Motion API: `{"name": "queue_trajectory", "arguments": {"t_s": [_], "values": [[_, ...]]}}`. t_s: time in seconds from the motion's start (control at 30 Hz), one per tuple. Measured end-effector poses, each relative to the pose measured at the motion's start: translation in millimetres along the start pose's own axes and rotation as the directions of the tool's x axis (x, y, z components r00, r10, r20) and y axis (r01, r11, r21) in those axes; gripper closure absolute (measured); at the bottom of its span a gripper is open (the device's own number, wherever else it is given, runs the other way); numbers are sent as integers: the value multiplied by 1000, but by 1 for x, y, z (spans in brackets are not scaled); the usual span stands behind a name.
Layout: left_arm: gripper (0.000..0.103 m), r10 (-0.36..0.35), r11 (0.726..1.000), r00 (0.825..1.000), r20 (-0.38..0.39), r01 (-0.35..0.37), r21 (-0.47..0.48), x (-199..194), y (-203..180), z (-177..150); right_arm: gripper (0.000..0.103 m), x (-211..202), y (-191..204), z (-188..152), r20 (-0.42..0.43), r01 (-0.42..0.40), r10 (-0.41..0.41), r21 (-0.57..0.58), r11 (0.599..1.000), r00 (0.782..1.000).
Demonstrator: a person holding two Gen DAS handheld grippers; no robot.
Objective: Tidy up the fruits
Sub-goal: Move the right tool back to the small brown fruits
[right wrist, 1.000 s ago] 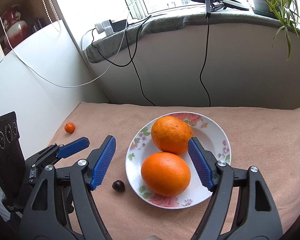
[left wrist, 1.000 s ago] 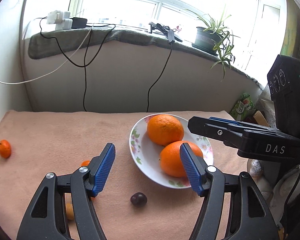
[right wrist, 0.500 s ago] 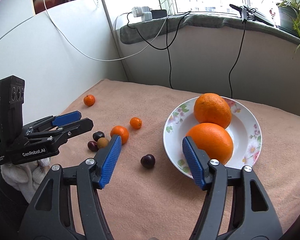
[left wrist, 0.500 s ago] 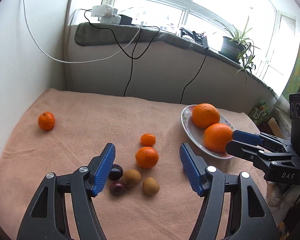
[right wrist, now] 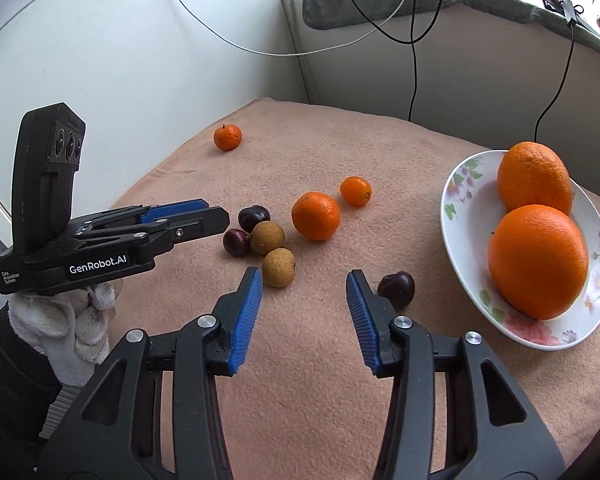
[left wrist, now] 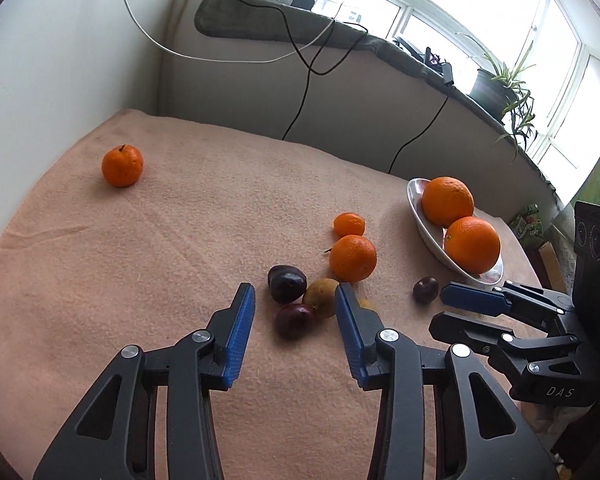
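Left wrist view: our left gripper [left wrist: 295,300] hung with fingers released above dark plums [left wrist: 287,283]; our right gripper [right wrist: 305,285] likewise gaped, grasping nothing.

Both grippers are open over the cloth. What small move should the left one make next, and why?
Probably ease the left gripper forward and down over the near dark plum. Its jaws are open and empty, that plum lies just ahead between them, and only two oranges sit on the plate. The tan fruit touches it, so close gently.
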State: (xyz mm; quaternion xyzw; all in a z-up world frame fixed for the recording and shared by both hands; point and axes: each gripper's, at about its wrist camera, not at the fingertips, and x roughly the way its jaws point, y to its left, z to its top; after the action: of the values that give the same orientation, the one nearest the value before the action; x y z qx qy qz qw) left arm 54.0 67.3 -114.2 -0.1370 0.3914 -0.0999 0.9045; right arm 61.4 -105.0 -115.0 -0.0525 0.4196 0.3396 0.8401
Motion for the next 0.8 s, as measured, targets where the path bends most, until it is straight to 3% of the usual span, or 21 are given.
{"name": "queue_trajectory", "arguments": {"t_s": [0.53, 0.8], "values": [[67, -10, 1000, 997, -74, 11, 14, 14, 3, -13, 66, 43, 15, 5, -68, 12, -18, -85, 996, 998], [75, -12, 1000, 996, -84, 12, -1, 19, 7, -13, 70, 55, 15, 7, -91, 3, -12, -96, 995, 996]]}}
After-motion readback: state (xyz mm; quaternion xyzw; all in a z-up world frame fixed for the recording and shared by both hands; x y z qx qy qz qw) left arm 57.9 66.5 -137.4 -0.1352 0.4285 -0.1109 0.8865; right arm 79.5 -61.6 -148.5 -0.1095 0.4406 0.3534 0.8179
